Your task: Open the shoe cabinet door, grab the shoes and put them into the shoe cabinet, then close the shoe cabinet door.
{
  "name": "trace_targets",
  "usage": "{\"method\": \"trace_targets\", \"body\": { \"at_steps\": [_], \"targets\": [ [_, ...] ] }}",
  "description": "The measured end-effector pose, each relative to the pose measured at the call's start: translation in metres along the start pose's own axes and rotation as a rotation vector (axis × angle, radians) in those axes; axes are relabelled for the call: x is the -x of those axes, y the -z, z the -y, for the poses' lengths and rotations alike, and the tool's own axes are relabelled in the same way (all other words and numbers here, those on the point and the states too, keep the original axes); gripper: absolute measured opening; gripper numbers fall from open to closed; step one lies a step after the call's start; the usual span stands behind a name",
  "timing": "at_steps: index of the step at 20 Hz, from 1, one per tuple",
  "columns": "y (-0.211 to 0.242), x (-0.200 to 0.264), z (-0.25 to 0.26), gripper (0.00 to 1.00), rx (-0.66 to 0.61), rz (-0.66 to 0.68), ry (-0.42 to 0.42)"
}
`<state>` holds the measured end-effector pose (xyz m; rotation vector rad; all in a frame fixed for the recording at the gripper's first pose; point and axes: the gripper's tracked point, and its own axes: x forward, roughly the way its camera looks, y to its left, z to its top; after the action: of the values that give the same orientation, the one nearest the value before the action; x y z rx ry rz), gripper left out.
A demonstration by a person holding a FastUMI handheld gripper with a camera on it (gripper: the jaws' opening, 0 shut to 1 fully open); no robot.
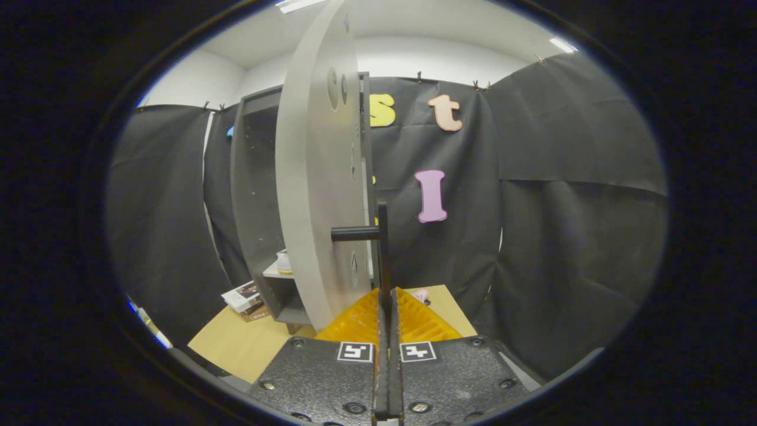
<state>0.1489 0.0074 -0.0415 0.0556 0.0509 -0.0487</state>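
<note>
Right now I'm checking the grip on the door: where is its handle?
In the gripper view the handle stands clamped between the shut tongs, right of the open door.

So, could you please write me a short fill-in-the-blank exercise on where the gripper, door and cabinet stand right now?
1. The gripper has its fingers closed on the door's black ____.
2. The cabinet door stands ____, seen almost edge-on.
3. On the shelf inside the shoe cabinet sits a white ____.
4. Beside the cabinet's foot, some ____ lie on the floor.

Missing words: handle; open; shoe; books
</note>
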Motion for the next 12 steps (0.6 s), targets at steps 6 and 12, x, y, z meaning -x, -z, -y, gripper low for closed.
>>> {"method": "trace_targets", "body": {
  "at_steps": [6, 12],
  "targets": [
    [-0.0002, -0.0022, -0.0045, 0.04, 0.012, -0.01, -0.078],
    [0.0055, 0.0051, -0.006, 0.04, 0.027, -0.026, -0.127]
  ]
}}
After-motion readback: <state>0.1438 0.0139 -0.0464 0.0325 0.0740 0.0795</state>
